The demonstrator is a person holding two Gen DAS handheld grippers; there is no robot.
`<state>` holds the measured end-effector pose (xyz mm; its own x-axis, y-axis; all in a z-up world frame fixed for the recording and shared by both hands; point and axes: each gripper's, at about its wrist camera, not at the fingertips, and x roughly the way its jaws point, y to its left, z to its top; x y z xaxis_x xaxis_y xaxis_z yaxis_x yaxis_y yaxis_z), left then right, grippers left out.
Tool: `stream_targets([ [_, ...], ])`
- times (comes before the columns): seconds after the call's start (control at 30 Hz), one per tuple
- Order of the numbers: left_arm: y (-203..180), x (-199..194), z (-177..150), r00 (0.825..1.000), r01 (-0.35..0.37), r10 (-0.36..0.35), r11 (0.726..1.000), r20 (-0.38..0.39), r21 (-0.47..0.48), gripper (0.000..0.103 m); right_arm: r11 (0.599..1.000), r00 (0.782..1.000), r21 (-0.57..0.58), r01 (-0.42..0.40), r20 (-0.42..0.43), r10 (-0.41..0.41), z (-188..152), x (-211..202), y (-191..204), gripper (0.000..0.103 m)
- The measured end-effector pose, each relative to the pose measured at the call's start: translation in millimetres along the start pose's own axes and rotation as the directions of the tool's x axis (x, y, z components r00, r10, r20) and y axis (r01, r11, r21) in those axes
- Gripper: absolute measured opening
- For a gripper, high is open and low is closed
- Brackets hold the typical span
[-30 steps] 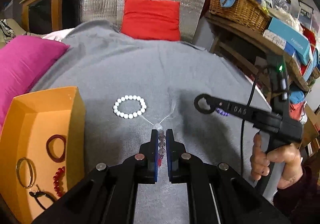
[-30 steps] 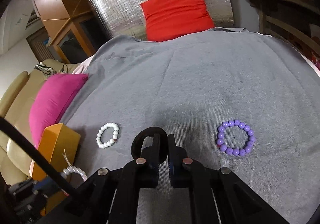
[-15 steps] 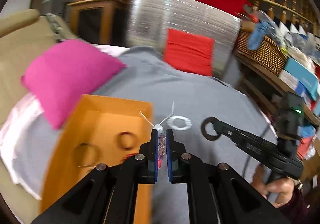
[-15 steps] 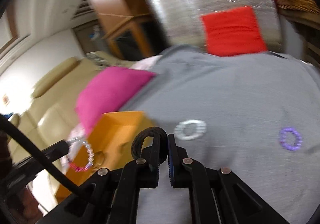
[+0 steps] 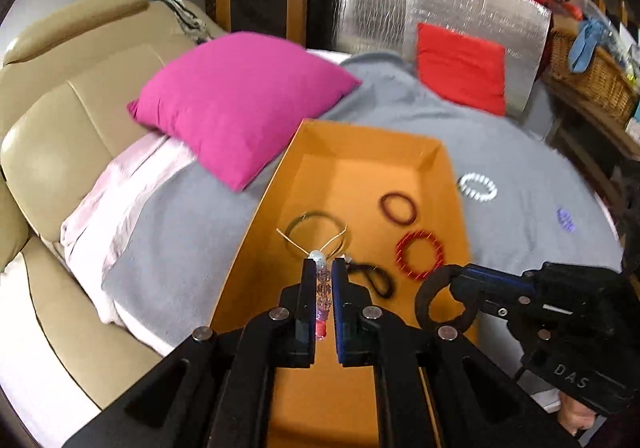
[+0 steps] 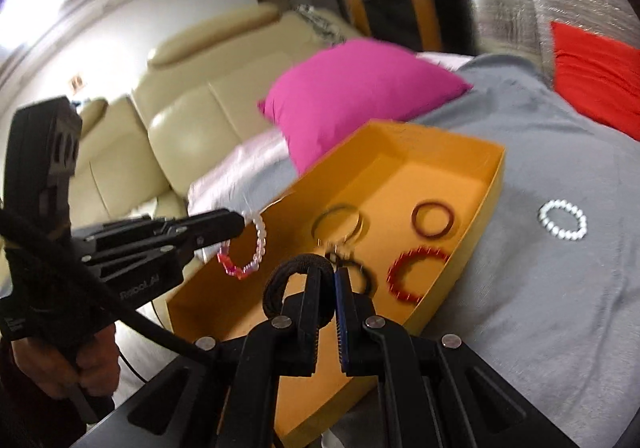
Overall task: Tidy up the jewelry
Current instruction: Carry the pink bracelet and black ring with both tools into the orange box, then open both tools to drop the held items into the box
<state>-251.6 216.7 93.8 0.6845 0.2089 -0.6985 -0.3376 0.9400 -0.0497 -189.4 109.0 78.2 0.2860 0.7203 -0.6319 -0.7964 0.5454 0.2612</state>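
Left gripper [image 5: 323,268] clamps clear-to-pink beaded bracelet [image 6: 244,248]; right gripper [image 6: 332,274] clamps black fabric loop [image 6: 298,288]; orange tray [image 5: 360,135] just ahead.

"DAS" — on right gripper [image 5: 448,290] body, "RobooLAI" — left gripper [image 6: 240,224]

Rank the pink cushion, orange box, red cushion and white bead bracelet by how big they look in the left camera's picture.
1. Orange box and pink cushion: too alike to separate.
2. Red cushion, farther back, so unsure.
3. White bead bracelet, smallest.
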Motion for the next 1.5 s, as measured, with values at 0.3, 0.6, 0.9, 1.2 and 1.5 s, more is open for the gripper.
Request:
stream_targets([
  [0.3, 8.1, 24.2, -17.5, 0.997, -0.045, 0.044, 0.999, -0.058, -0.002, 0.007, 0.998, 0.997, -0.063, -0.013, -0.072, 0.008, -12.3, 25.6, 4.0, 0.008],
  [0.6, 13.7, 37.6, -23.1, 0.993, -0.073, 0.072, 0.997, -0.089, -0.004, 0.007, 0.994, 0.994, -0.111, 0.007, -0.103, -0.019, -16.6, 38.9, 13.0, 0.008],
  [0.9, 16.0, 47.9, -28.5, 0.988, -0.084, 0.082, 0.996, -0.131, -0.011, 0.007, 0.991, 0.992, -0.129, 0.039, -0.116, -0.055, -18.5, 43.2, 12.7, 0.011],
  [1.2, 16.7, 53.7, -29.9, 0.982, -0.103, 0.099, 0.995, -0.158, -0.015, 0.007, 0.991, 0.990, -0.122, 0.049, -0.122, -0.064, -17.7, 40.1, 8.5, 0.011],
  [1.5, 16.8, 55.7, -31.0, 0.976, -0.141, 0.139, 0.990, -0.167, -0.003, 0.007, 0.992, 0.991, -0.123, 0.041, -0.123, -0.056, -17.1, 39.3, 8.3, 0.013],
])
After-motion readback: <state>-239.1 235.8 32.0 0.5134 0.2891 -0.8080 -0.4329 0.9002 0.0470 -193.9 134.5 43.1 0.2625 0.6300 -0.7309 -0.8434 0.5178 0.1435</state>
